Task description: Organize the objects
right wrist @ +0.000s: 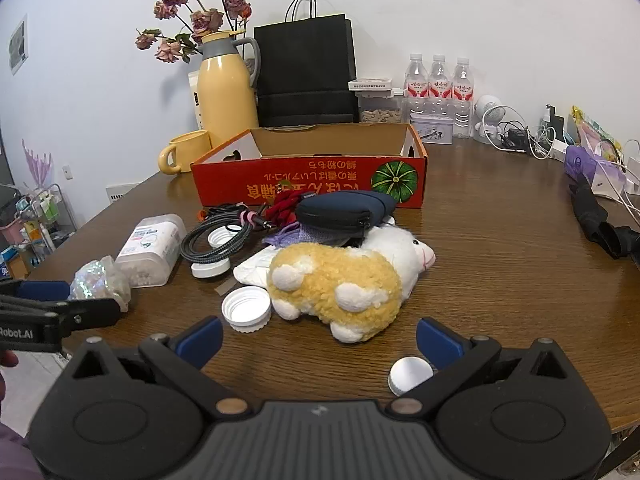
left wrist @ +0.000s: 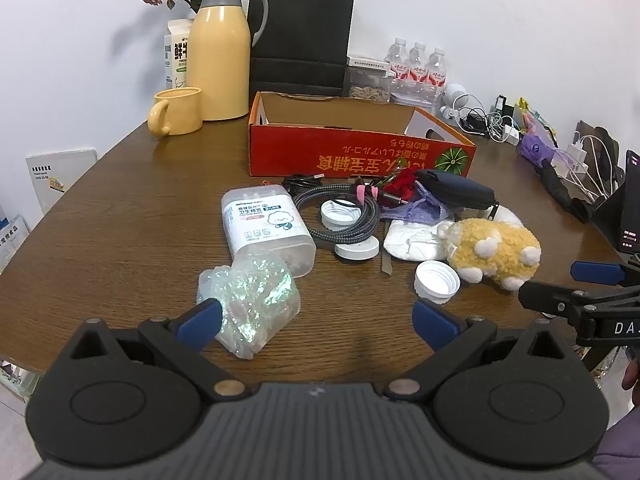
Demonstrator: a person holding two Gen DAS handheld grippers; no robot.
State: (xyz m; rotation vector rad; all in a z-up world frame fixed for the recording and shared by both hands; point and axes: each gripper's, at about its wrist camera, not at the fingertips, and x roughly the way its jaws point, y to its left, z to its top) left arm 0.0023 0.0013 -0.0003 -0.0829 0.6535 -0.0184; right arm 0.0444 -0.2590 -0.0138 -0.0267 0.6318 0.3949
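An open red cardboard box (left wrist: 360,156) (right wrist: 312,176) stands mid-table, empty as far as I see. In front of it lies a heap: a cotton swab box (left wrist: 266,224) (right wrist: 154,244), a coiled braided cable (left wrist: 340,208) (right wrist: 218,240), white caps (left wrist: 437,280) (right wrist: 247,308), a navy pouch (left wrist: 456,192) (right wrist: 344,206) and a yellow and white plush sheep (left wrist: 494,250) (right wrist: 340,280). A glittery plastic bag (left wrist: 250,304) (right wrist: 102,280) lies nearest. My left gripper (left wrist: 316,320) is open, its left finger touching the bag. My right gripper (right wrist: 318,338) is open just before the sheep, a small white cap (right wrist: 410,374) by its right finger.
A yellow thermos (left wrist: 220,52), a yellow mug (left wrist: 176,112), a black paper bag (left wrist: 300,36), water bottles (left wrist: 418,66) and a snack container stand at the back. Chargers and cables (left wrist: 480,120) and a folded black umbrella (right wrist: 600,220) lie at the right edge.
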